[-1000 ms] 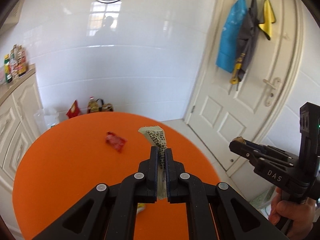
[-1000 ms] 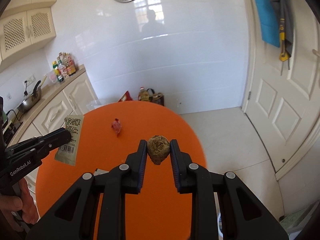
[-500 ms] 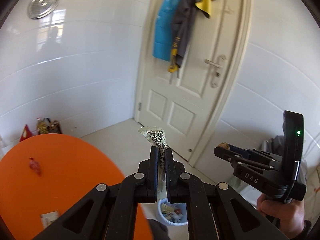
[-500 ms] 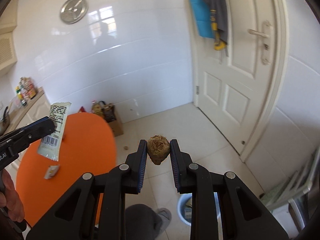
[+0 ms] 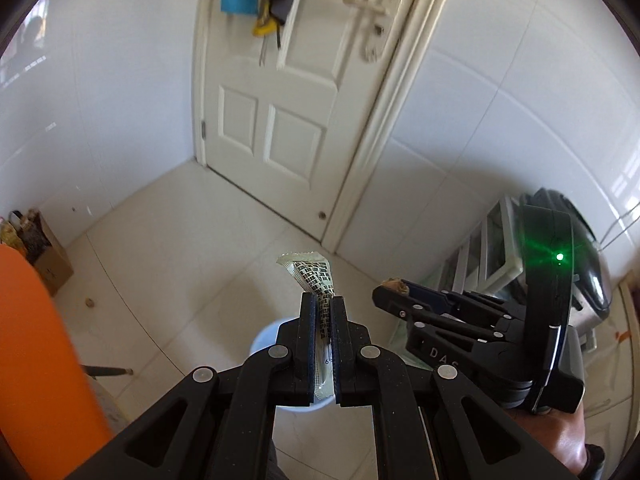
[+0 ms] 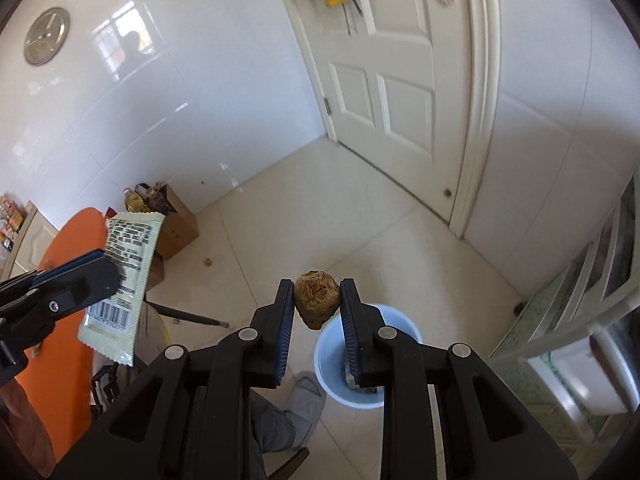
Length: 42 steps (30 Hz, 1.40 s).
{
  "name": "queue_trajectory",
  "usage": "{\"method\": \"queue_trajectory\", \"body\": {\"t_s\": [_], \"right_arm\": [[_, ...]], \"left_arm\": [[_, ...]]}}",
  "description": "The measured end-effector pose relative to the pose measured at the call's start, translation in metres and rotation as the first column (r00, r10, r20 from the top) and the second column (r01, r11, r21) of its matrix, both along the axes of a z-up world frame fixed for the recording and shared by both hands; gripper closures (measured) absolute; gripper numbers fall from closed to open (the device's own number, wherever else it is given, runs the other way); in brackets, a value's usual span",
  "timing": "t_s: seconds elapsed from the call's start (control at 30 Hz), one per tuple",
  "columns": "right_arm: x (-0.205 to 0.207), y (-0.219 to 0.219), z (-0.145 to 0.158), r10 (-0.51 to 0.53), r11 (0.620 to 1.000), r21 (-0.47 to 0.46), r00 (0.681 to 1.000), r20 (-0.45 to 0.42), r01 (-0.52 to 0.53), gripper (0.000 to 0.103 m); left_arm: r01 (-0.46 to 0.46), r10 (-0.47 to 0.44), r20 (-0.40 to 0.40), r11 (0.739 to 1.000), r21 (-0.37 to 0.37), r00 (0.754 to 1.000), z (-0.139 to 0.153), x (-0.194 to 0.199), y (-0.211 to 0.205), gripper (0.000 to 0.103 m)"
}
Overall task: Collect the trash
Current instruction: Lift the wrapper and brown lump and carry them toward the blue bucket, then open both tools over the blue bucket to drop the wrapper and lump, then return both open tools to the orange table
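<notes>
The bin [image 5: 264, 340] is mostly hidden behind the left gripper [image 5: 324, 308] in the left wrist view; only part of its pale rim shows. In the right wrist view, the right gripper's [image 6: 317, 300] fingers cover the bin's middle, and what lies inside it is perhaps wrappers, too dim to tell.

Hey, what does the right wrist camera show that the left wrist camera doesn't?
Only the right wrist view shows the wall clock, the wrapper's barcode side and the person's slippered foot. Only the left wrist view shows the right gripper's green light. Both show the wrapper clamped in the left gripper, the brown lump in the right gripper, the blue bin and the door.
</notes>
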State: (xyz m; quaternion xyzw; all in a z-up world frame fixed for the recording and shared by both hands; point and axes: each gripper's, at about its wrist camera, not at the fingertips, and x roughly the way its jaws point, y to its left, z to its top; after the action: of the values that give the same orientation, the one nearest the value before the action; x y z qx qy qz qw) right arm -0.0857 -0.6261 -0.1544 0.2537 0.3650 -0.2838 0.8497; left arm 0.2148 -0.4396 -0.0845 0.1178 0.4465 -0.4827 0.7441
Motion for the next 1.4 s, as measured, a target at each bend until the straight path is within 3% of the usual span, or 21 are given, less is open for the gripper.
{"method": "queue_trajectory", "body": {"t_s": [0.43,0.5,0.53,0.57,0.63,0.67,0.7,0.8,0.87,1.1,1.4], "right_arm": [[0.007,-0.057,-0.071,-0.045,0.986,0.157,0.996,-0.073,0.056,0.078],[0.007,-0.061,-0.079,-0.056,0.983,0.172,0.995,-0.088,0.07,0.077],[0.006,-0.061,-0.081,-0.06,0.981,0.177,0.994,-0.09,0.075,0.076],[0.005,-0.063,-0.082,-0.063,0.98,0.181,0.994,-0.088,0.078,0.073],[0.004,-0.063,-0.083,-0.075,0.978,0.188,0.994,-0.084,0.089,0.053],[0.004,-0.063,-0.084,-0.082,0.977,0.188,0.993,-0.084,0.097,0.037],[0.004,-0.063,-0.084,-0.09,0.977,0.186,0.992,-0.084,0.104,0.026],[0.003,-0.062,-0.085,-0.101,0.976,0.182,0.99,-0.098,0.117,0.006],[0.003,-0.06,-0.083,-0.114,0.977,0.167,0.988,-0.106,0.13,0.0],[0.0,-0.042,-0.058,-0.124,0.981,0.141,0.989,-0.075,0.134,0.0],[0.01,0.006,0.017,-0.081,0.996,0.039,0.996,0.034,0.08,0.0]], "left_arm": [[0.068,-0.043,-0.119,0.975,0.212,0.992,-0.071,0.054,-0.089,0.095],[0.07,-0.044,-0.112,0.968,0.24,0.993,-0.075,0.059,-0.099,0.082],[0.07,-0.045,-0.102,0.966,0.251,0.994,-0.08,0.059,-0.109,0.063],[0.063,-0.042,-0.087,0.965,0.253,0.995,-0.079,0.059,-0.11,0.047],[0.042,-0.029,-0.054,0.968,0.248,0.998,-0.077,0.058,-0.109,0.033],[0.033,-0.022,-0.046,0.969,0.247,0.999,-0.075,0.057,-0.11,0.032],[0.027,-0.016,-0.045,0.968,0.25,0.999,-0.074,0.057,-0.11,0.031],[0.006,0.0,-0.02,0.966,0.26,1.0,-0.074,0.05,-0.108,0.03],[-0.02,0.016,0.015,0.966,0.259,1.0,-0.068,0.044,-0.1,0.026],[-0.091,0.075,0.079,0.972,0.215,0.994,-0.04,0.021,-0.064,0.018],[-0.169,0.158,0.15,0.983,0.069,0.976,0.021,-0.009,0.03,0.013]]}}
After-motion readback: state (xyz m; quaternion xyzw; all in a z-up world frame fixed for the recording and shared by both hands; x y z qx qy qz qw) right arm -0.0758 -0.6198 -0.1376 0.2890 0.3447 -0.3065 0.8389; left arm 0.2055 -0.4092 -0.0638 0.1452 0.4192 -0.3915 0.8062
